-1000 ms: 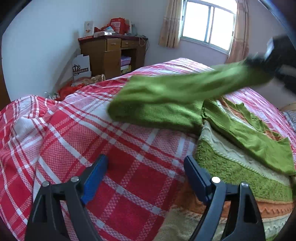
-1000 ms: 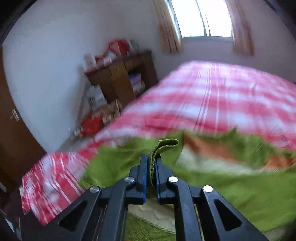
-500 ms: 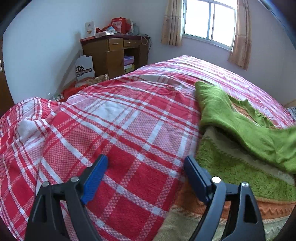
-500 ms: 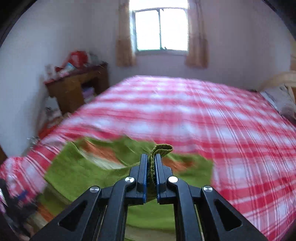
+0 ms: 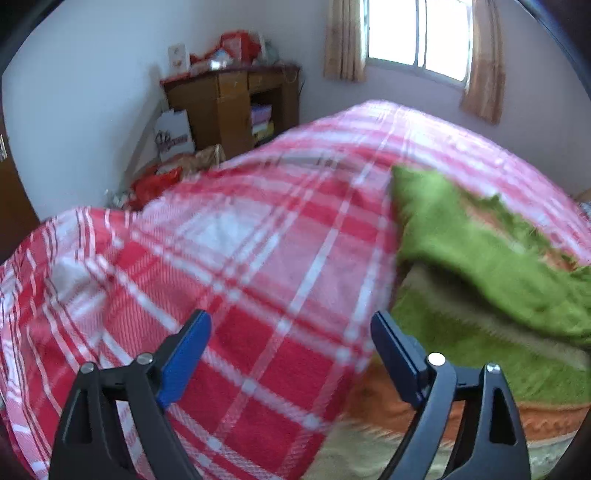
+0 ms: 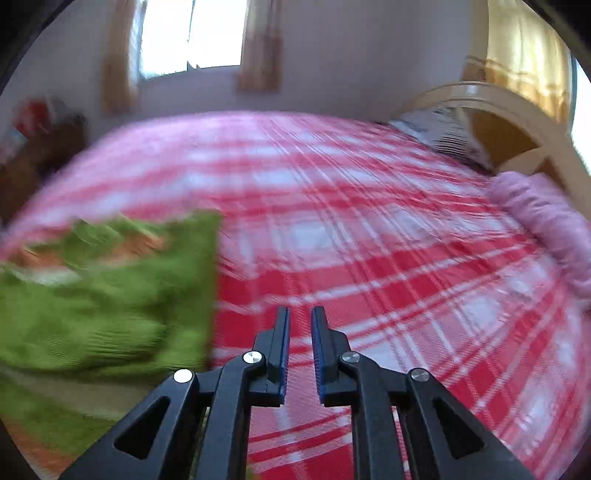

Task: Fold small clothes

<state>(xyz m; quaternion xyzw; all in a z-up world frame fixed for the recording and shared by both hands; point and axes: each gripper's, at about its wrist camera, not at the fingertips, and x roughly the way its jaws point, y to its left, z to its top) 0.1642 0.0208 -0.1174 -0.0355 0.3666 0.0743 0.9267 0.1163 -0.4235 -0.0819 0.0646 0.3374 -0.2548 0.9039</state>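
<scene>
A green knitted sweater [image 5: 491, 280] with cream and orange bands lies on the red plaid bedspread [image 5: 258, 258], its sleeve folded over its body. My left gripper [image 5: 290, 339] is open and empty, low over the bedspread just left of the sweater's hem. In the right wrist view the sweater [image 6: 107, 295] lies to the left, blurred. My right gripper [image 6: 300, 325] holds nothing; its jaws stand a narrow gap apart over bare bedspread [image 6: 369, 240], to the right of the sweater.
A wooden desk [image 5: 232, 103] with clutter stands by the far wall, bags on the floor beside it. A window [image 5: 417, 33] with curtains is behind the bed. A pink rolled blanket [image 6: 543, 218] and a headboard [image 6: 517, 118] are at the right.
My right gripper carried the green sleeve across the sweater, let it go and swung right, off the sweater. The sleeve now lies folded on the body. My left gripper stayed open and shifted slightly.
</scene>
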